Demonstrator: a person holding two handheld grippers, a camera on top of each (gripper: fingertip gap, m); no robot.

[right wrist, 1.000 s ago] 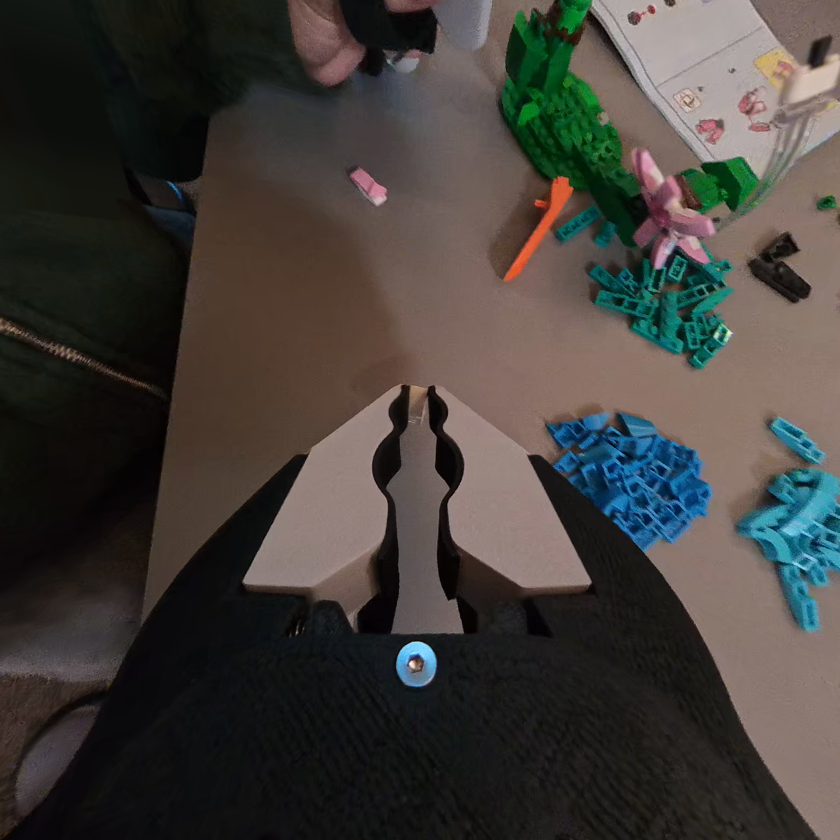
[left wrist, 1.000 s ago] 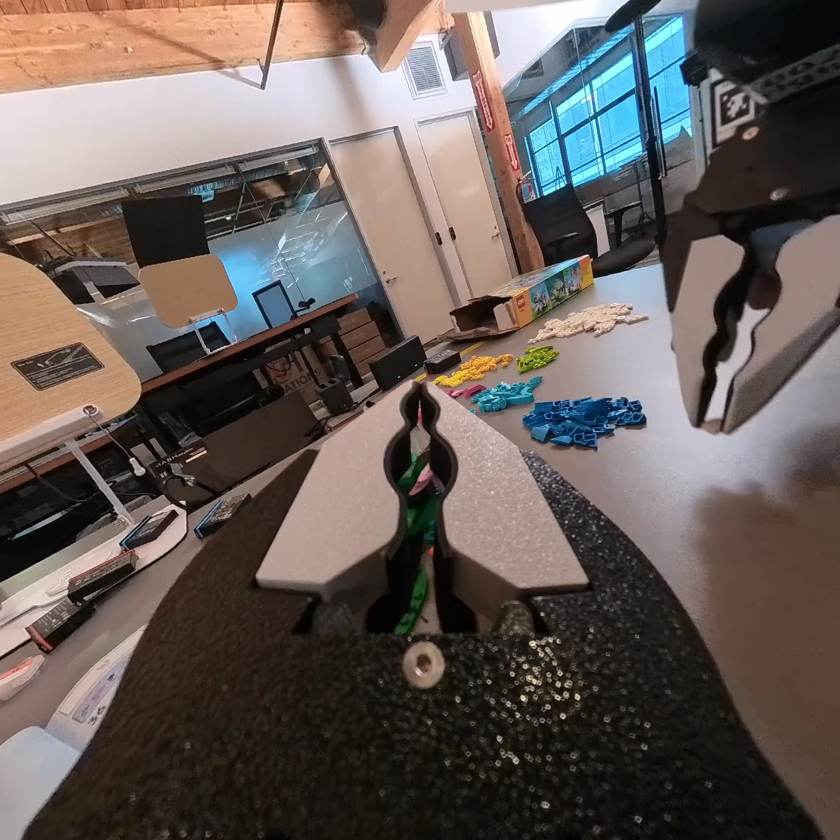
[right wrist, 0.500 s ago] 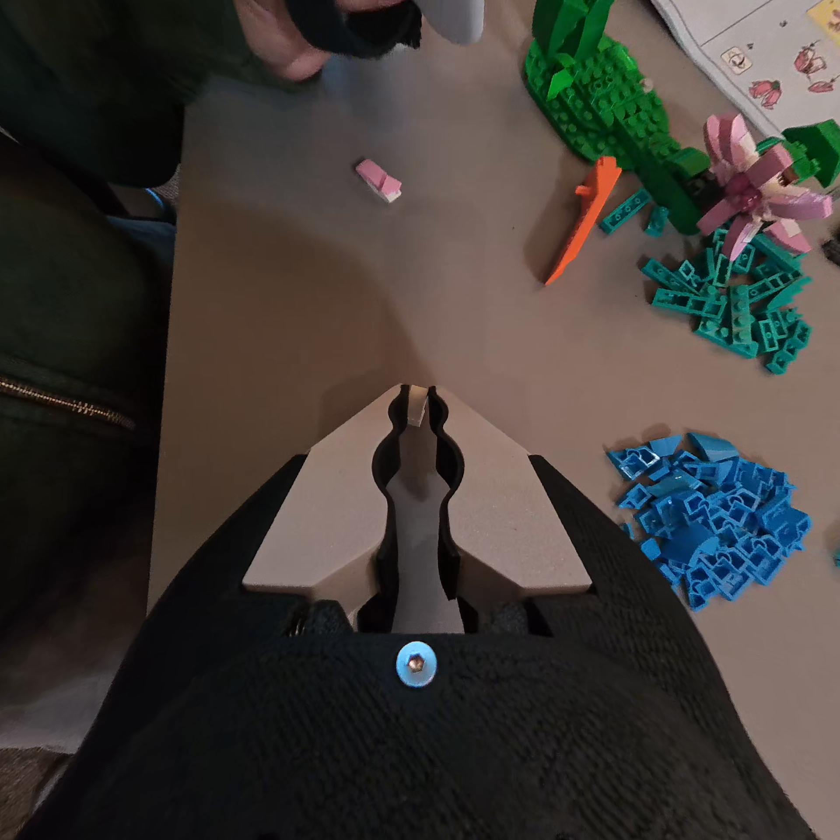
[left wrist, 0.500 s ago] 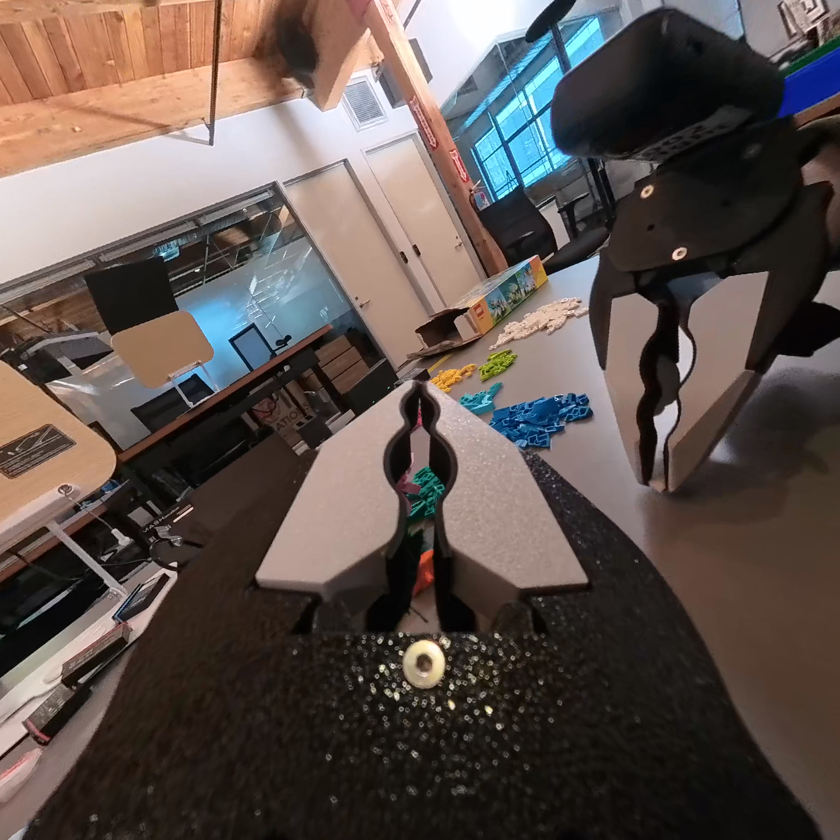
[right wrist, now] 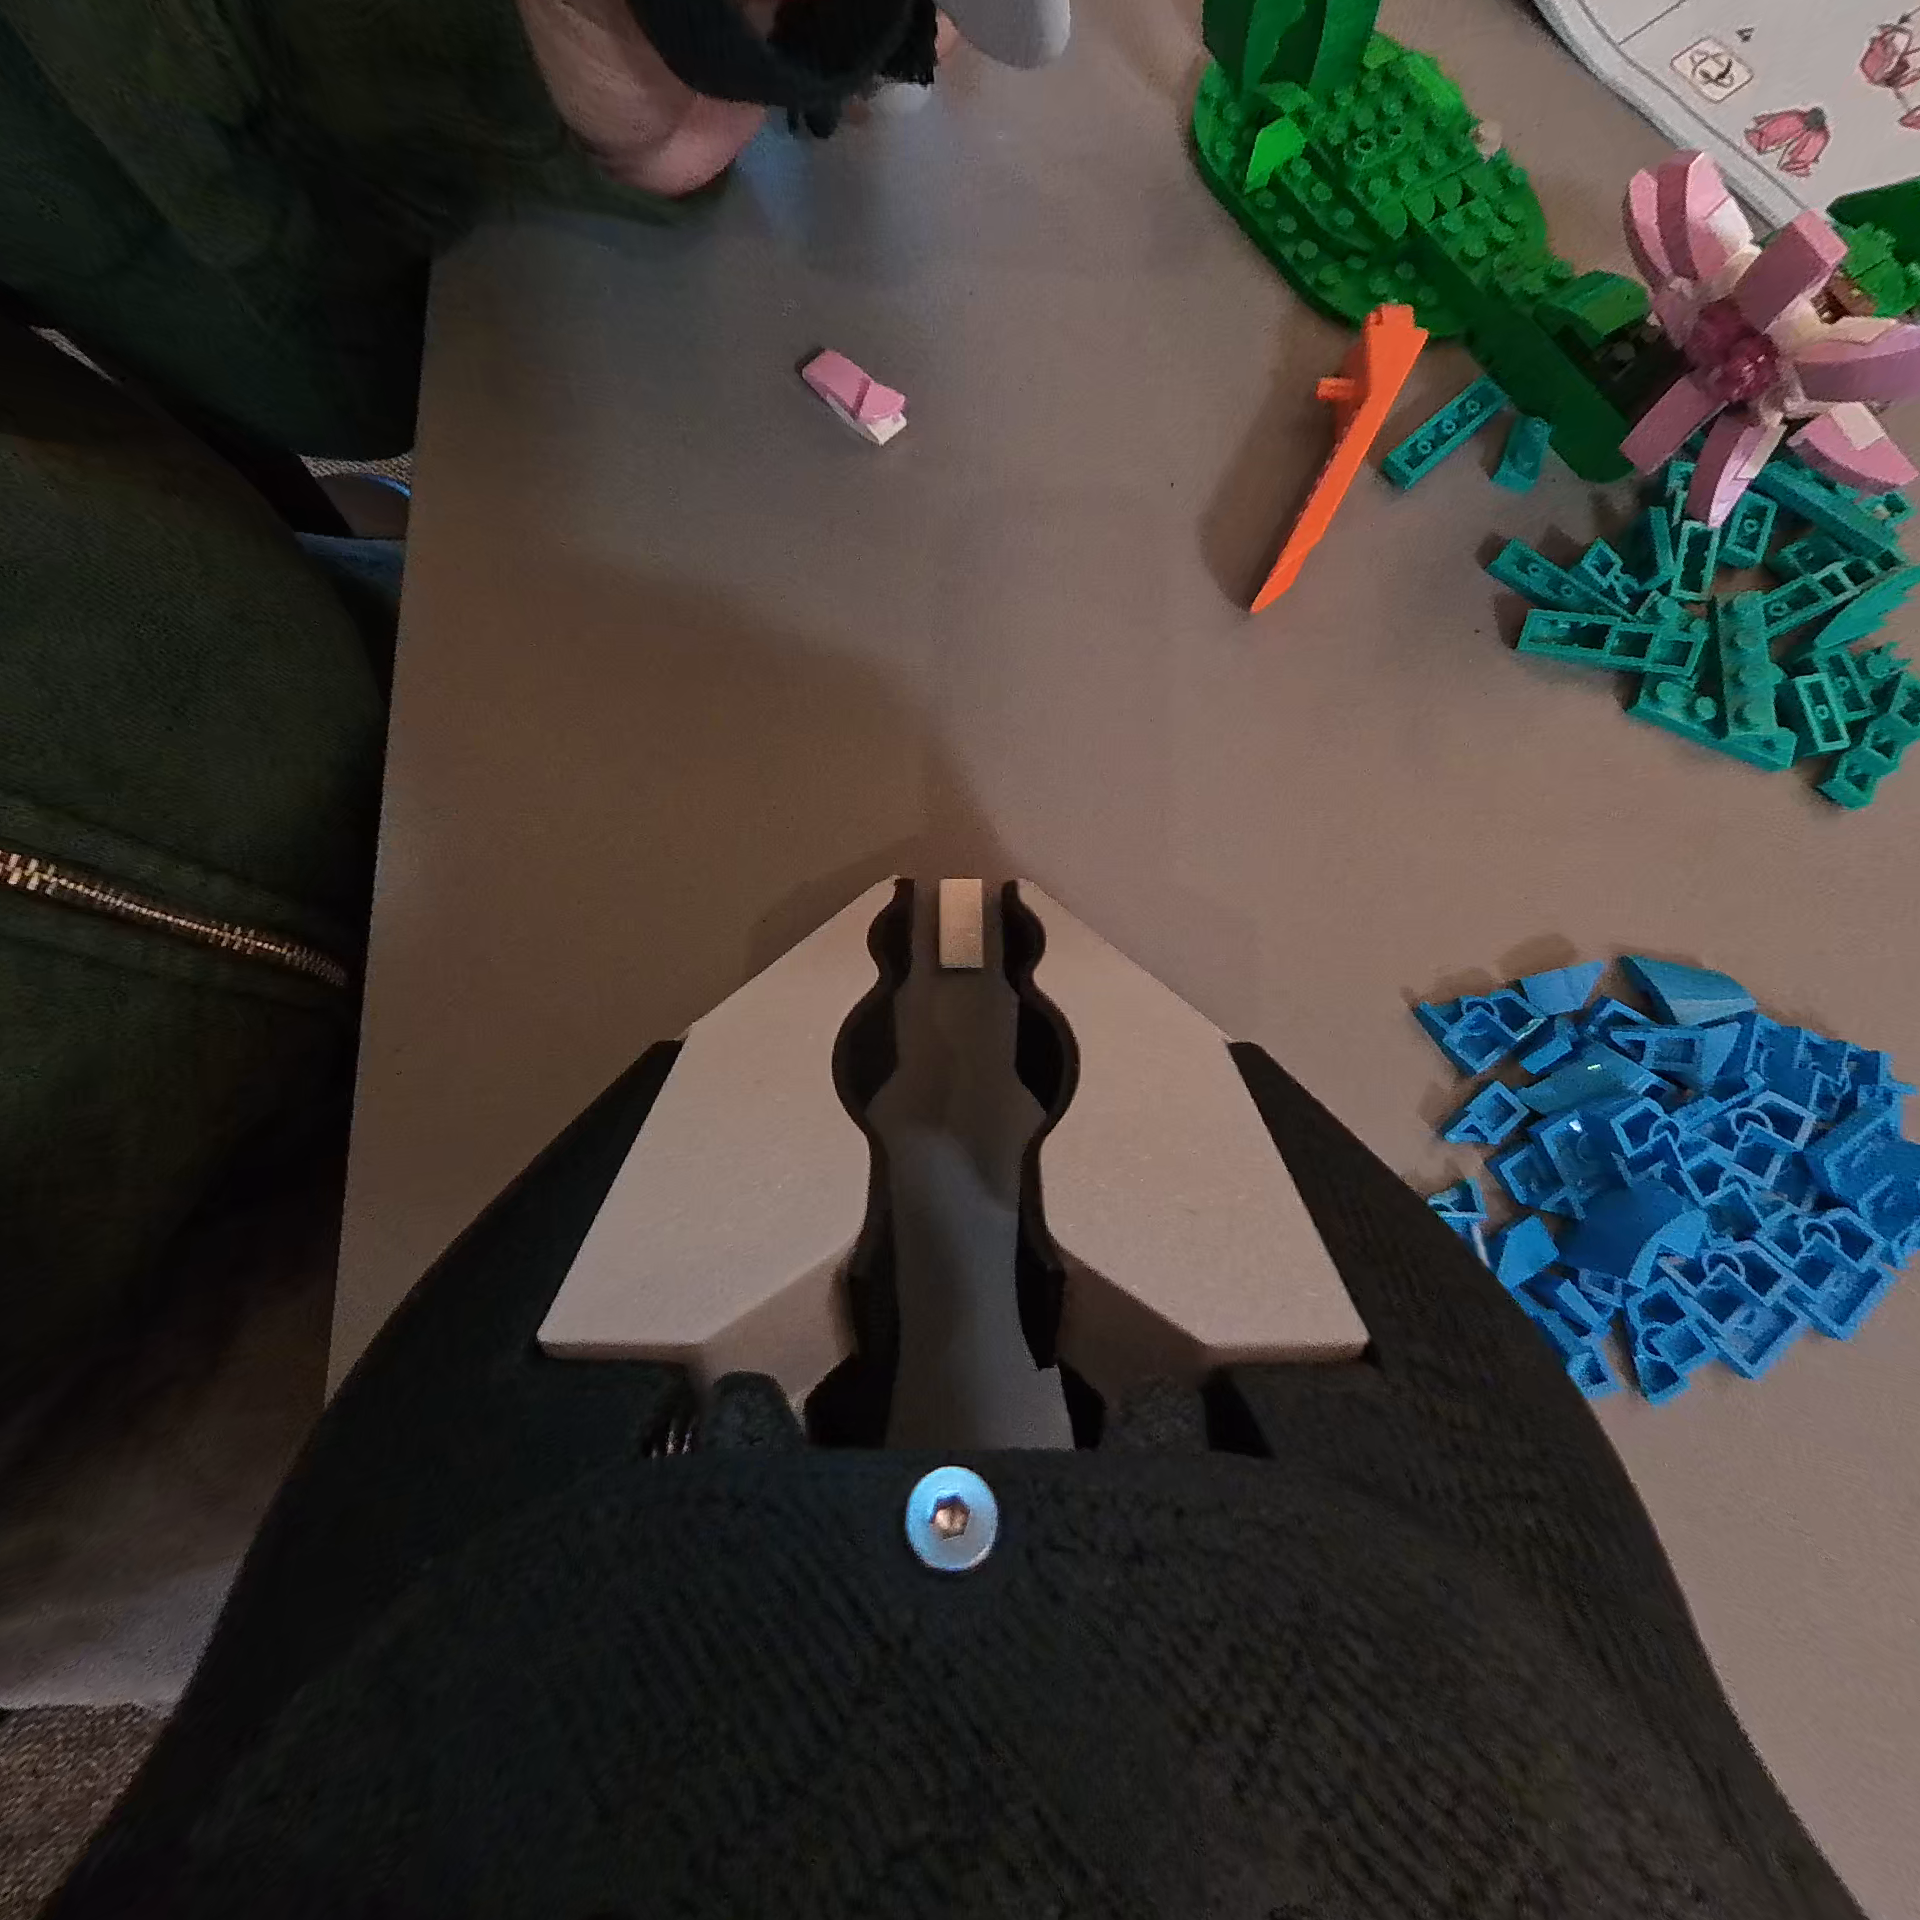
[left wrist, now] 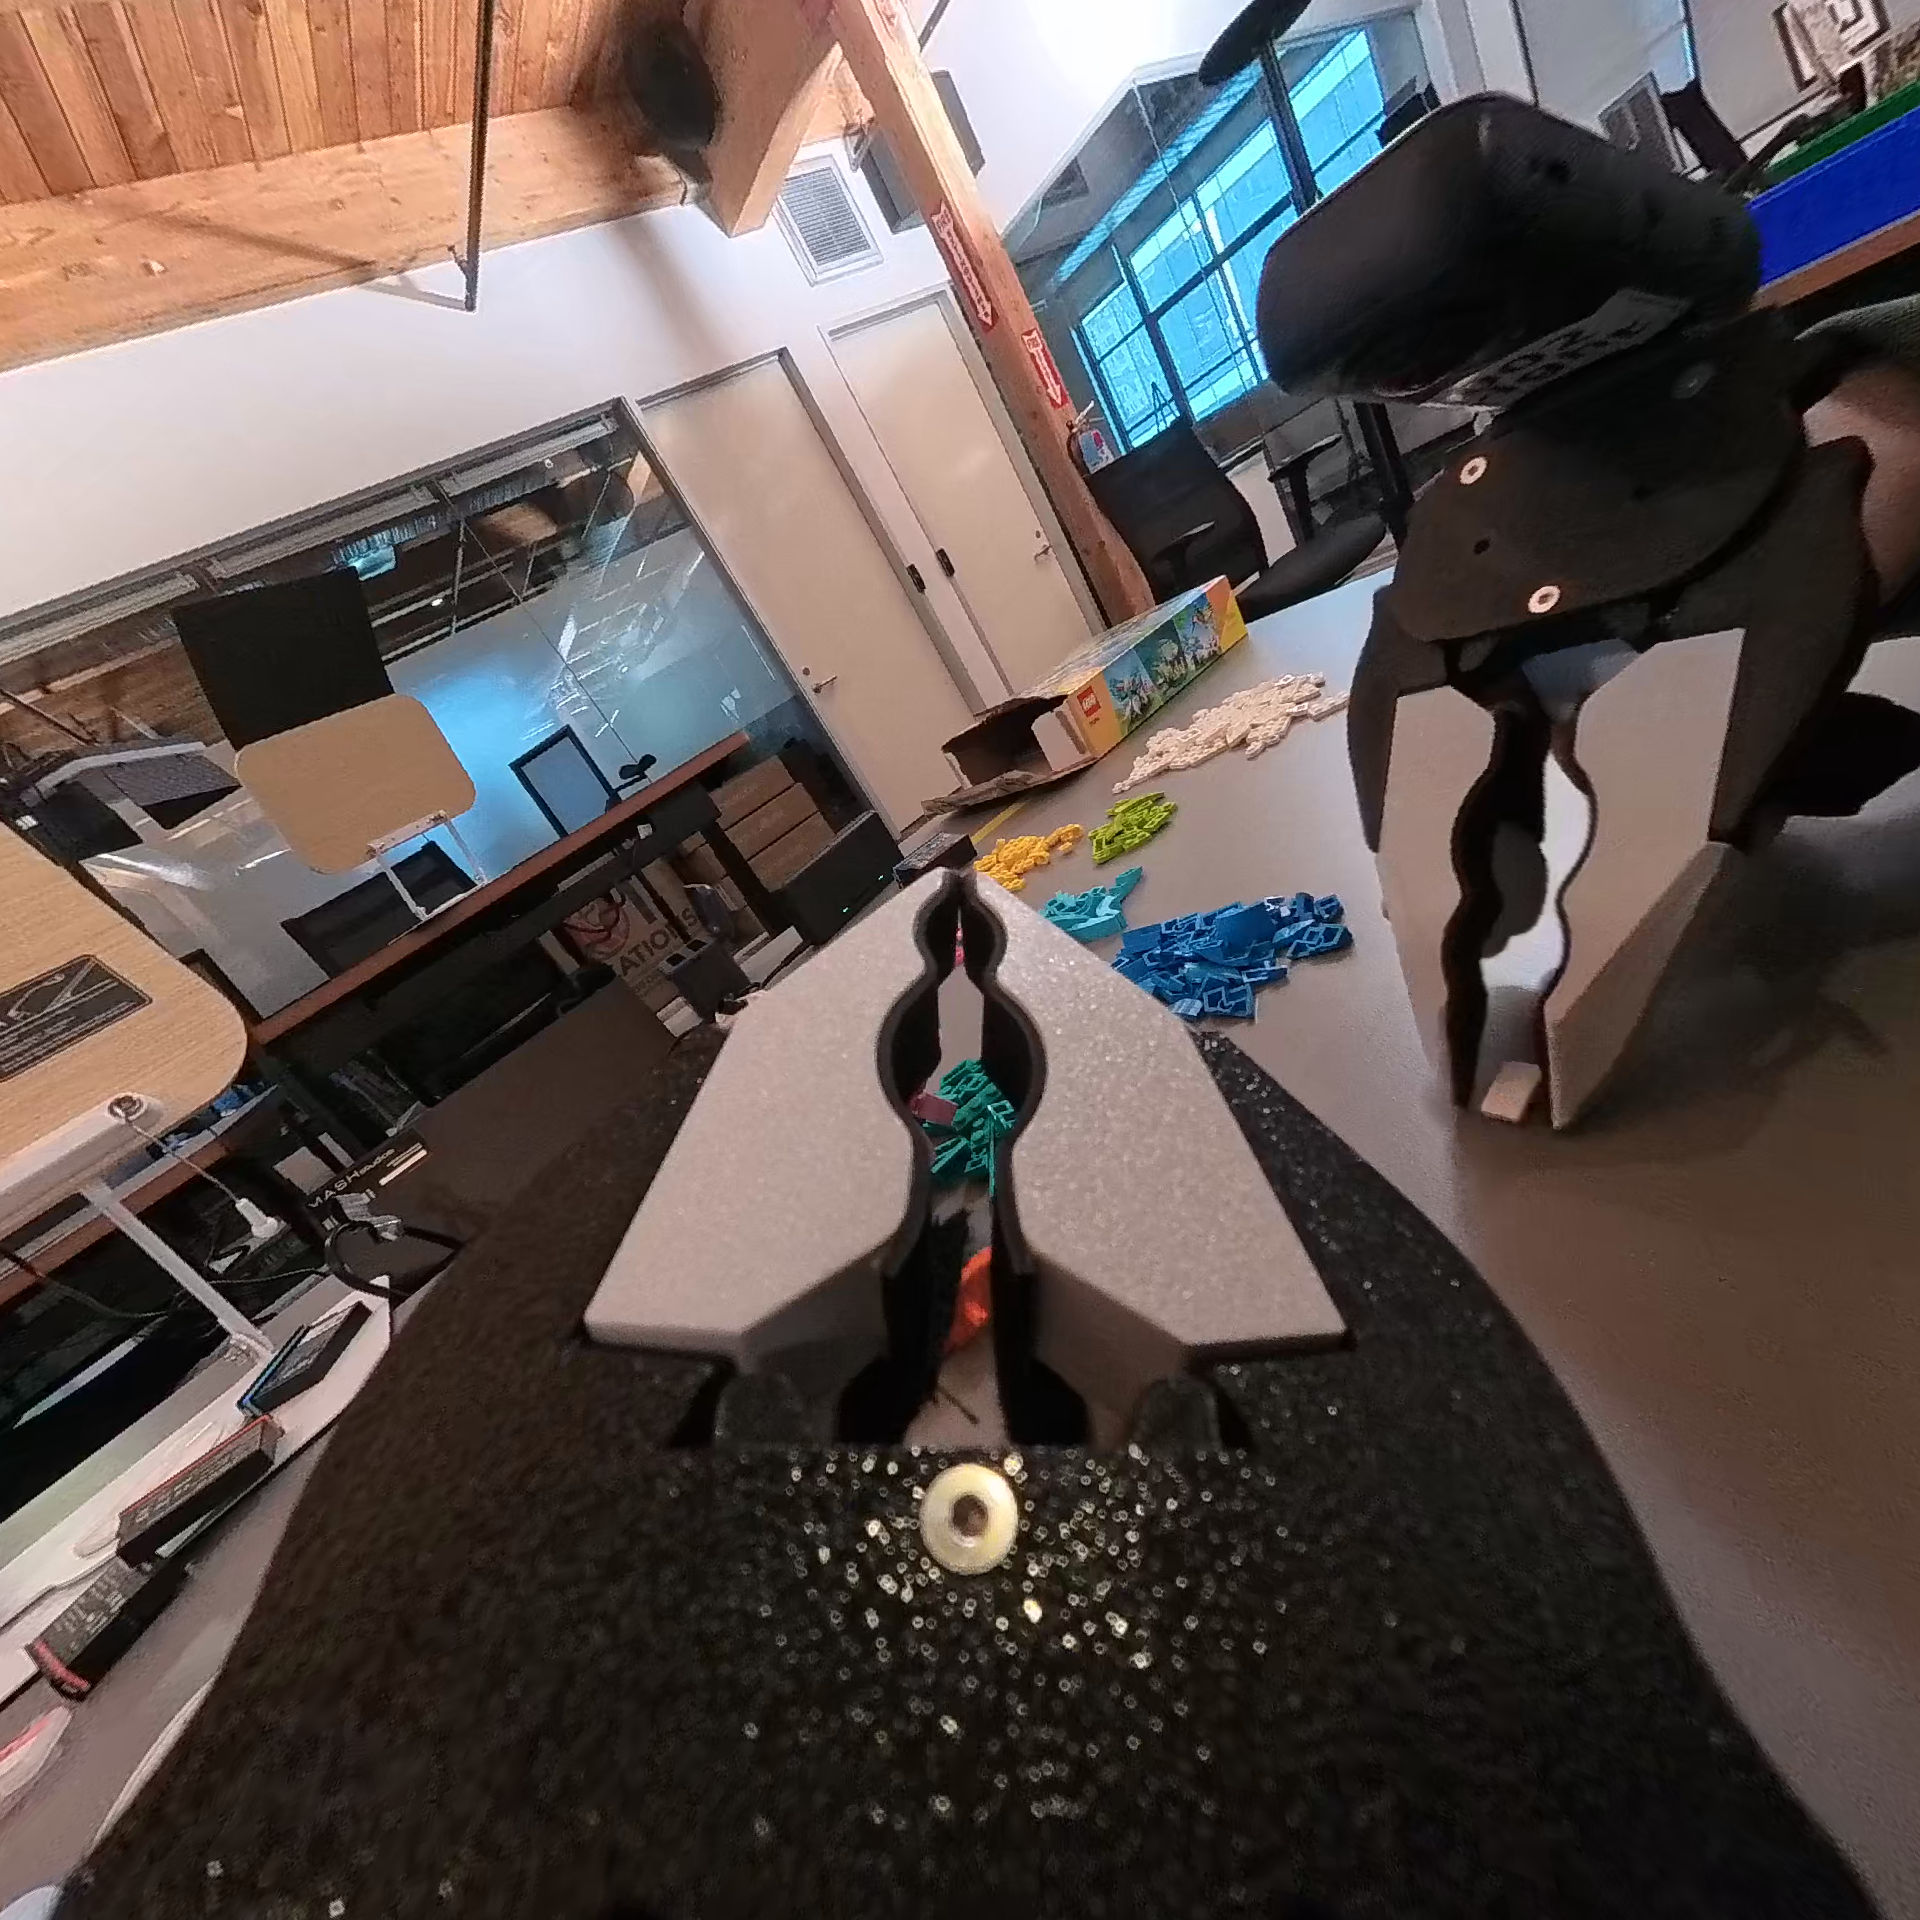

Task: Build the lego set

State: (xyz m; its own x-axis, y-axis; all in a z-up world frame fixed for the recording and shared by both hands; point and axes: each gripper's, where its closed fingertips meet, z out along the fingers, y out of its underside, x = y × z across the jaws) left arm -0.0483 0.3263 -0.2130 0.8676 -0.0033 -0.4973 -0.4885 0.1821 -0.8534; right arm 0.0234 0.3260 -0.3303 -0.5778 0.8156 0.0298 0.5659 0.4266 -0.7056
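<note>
My right gripper (right wrist: pixel 959 894) points down at the grey table (right wrist: pixel 675 675), its jaws slightly apart. A small white brick (right wrist: pixel 959 923) lies on the table between the tips, with a gap on each side. The left wrist view shows the same gripper (left wrist: pixel 1512 1114) with its tips on the table around the white brick (left wrist: pixel 1509 1093). My left gripper (left wrist: pixel 958 896) is shut and empty, low over the table. A green plant build (right wrist: pixel 1382 208) with a pink flower (right wrist: pixel 1756 353) lies at the far right. A small pink brick (right wrist: pixel 852 395) lies apart from it.
An orange piece (right wrist: pixel 1340 457), a teal pile (right wrist: pixel 1714 644), a blue pile (right wrist: pixel 1683 1174) and an instruction booklet (right wrist: pixel 1766 62) lie to the right. Farther off are turquoise (left wrist: pixel 1091 912), yellow (left wrist: pixel 1023 857), lime (left wrist: pixel 1132 826) and white (left wrist: pixel 1226 727) piles and the box (left wrist: pixel 1143 675). A green-sleeved person is at the table's left edge. The gap from one gripper's tips to the other's is roughly 15 cm.
My right gripper has come down to the table and opened, letting go of the white brick it held at its tips. The left gripper has stayed shut.
</note>
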